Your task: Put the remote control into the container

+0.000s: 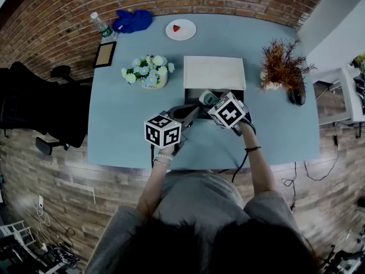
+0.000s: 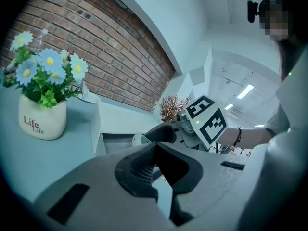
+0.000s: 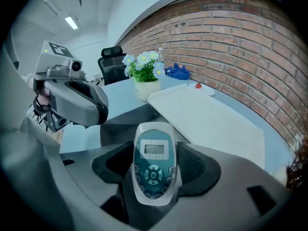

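Right gripper (image 3: pixel 155 177) is clamped on the remote (image 3: pixel 153 153), screen up, nose out past the jaws, over the near edge of the open dark container (image 3: pixel 120 121). I'd carry it further in over the cavity, tip the nose down, get low, then release so it doesn't bounce off the rim. Right forearm reaches forward over the desk (image 1: pixel 125 119). Left gripper (image 2: pixel 156 165) hangs just beside it, jaws at a narrow gap, empty.
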`<state>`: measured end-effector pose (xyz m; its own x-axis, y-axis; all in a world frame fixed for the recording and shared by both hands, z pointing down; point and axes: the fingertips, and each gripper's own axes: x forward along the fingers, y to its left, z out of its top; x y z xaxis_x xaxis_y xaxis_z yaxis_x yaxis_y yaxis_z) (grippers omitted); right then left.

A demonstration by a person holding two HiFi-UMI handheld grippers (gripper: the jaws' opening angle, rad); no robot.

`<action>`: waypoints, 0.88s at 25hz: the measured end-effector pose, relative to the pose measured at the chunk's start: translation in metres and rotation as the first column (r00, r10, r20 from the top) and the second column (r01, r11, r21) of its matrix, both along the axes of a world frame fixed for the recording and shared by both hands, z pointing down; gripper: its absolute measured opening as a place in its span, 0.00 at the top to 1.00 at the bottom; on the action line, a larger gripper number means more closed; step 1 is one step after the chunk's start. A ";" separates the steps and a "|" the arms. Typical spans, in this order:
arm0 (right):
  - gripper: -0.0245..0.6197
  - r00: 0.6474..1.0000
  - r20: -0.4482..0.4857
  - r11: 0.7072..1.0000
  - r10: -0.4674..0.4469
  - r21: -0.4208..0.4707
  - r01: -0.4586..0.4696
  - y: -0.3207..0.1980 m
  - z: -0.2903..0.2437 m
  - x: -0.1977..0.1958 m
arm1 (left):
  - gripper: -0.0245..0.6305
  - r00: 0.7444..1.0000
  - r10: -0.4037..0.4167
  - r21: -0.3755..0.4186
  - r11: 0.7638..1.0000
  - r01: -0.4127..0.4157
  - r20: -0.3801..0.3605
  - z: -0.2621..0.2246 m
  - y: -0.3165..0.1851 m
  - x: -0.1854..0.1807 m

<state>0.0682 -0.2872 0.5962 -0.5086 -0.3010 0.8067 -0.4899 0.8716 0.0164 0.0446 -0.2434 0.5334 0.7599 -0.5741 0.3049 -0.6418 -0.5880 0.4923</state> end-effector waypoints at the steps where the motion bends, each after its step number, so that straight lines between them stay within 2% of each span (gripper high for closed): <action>1: 0.52 1.000 -0.010 1.000 -0.006 -0.010 0.006 0.000 0.003 0.000 | 0.96 1.000 0.000 -0.004 1.000 0.000 0.000 0.001 0.001 0.000; 13: 0.52 0.991 -0.136 0.996 -0.013 -0.090 0.000 0.002 0.039 -0.002 | 0.96 1.000 -0.023 -0.028 0.999 0.023 0.012 0.006 0.007 -0.011; 17: 0.52 0.988 -0.152 0.998 -0.021 -0.064 0.012 -0.005 0.039 -0.005 | 0.96 1.000 -0.022 -0.033 0.999 0.022 0.006 0.007 0.008 -0.011; 20: 0.52 0.984 -0.178 0.993 -0.011 -0.121 -0.011 0.004 0.044 0.001 | 0.96 1.000 -0.023 -0.033 0.999 0.023 0.004 0.007 0.008 -0.012; 22: 0.52 0.988 -0.152 0.992 -0.021 -0.128 0.002 0.004 0.045 -0.005 | 0.96 1.000 -0.022 -0.033 0.999 0.022 0.001 0.006 0.008 -0.012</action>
